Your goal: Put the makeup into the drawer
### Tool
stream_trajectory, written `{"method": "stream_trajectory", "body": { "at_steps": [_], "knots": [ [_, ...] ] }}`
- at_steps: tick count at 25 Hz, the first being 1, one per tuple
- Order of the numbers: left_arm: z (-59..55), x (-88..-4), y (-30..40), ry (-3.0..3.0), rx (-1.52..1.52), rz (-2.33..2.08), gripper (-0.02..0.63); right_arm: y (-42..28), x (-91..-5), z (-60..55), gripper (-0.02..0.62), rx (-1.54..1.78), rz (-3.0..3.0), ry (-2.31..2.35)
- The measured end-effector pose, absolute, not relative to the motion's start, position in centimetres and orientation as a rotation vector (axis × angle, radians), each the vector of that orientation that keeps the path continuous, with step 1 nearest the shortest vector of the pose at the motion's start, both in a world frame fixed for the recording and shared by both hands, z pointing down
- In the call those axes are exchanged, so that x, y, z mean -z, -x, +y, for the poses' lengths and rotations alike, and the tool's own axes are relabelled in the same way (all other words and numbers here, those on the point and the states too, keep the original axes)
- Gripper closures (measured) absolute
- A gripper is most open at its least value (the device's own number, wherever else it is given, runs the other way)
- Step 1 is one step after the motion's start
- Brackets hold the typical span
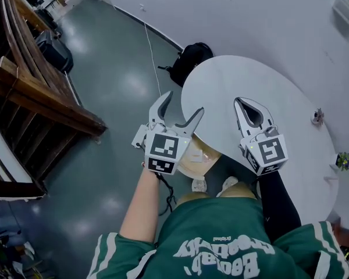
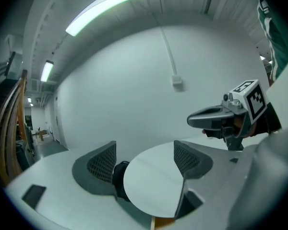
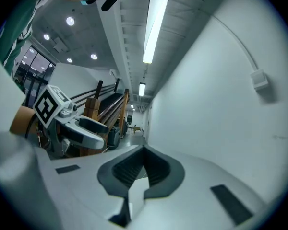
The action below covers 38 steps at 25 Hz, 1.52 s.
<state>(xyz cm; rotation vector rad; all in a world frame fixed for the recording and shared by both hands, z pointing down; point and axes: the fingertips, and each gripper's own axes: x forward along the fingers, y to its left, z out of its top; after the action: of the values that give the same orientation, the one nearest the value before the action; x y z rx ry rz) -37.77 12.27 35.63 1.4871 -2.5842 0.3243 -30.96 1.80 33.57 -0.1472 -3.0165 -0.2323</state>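
Note:
In the head view my left gripper (image 1: 181, 104) is held open over the near left rim of a round white table (image 1: 279, 92), with nothing between its fingers. My right gripper (image 1: 239, 102) hovers over the table's near part with its jaws together and empty. Two small items, a pale one (image 1: 317, 116) and a colourful one (image 1: 342, 160), sit near the table's right rim; they are too small to identify. In the left gripper view the open left gripper (image 2: 145, 152) frames the white table (image 2: 149, 186). The right gripper view shows the right gripper (image 3: 144, 153) shut.
A black backpack (image 1: 191, 60) lies on the grey floor beyond the table, by the white wall. Wooden railings (image 1: 41, 92) run along the left. A tan wooden piece (image 1: 202, 156) shows under the table's near edge, above the person's shoes.

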Motion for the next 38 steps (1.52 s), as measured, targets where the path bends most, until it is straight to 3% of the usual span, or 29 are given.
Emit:
{"method": "stream_trajectory", "body": {
  "at_steps": [7, 8, 9, 10, 22, 28, 38],
  "knots": [
    [13.8, -33.2, 38.6, -1.388, -0.267, -2.721, 0.235, 31.5, -32.6, 2.3, 0.591, 0.247, -3.047, 0.146],
    [14.0, -33.0, 38.5, -1.374, -0.29, -2.738, 0.273, 31.5, -32.6, 2.3, 0.591, 0.246, -3.05, 0.147],
    [14.4, -32.8, 38.6, -1.345, -0.325, -2.765, 0.405, 31.4, -32.6, 2.3, 0.591, 0.248, -3.048, 0.142],
    [14.7, -32.6, 38.7, -1.308, -0.361, -2.797, 0.599, 31.4, -32.6, 2.2, 0.591, 0.252, -3.043, 0.135],
    [9.8, -31.1, 37.3, -1.43, -0.34, -2.789, 0.609, 27.8, -30.8, -2.3, 0.591, 0.264, -3.058, -0.076],
    [1.7, -29.9, 33.1, -1.643, -0.344, -2.715, 0.609, 21.5, -30.6, -9.4, 0.591, 0.297, -3.042, -0.305],
    [-13.1, -29.0, 20.2, -1.985, -0.337, -2.529, 0.607, 7.2, -29.7, -22.2, 0.591, 0.253, -2.985, -0.669]
  ]
}}
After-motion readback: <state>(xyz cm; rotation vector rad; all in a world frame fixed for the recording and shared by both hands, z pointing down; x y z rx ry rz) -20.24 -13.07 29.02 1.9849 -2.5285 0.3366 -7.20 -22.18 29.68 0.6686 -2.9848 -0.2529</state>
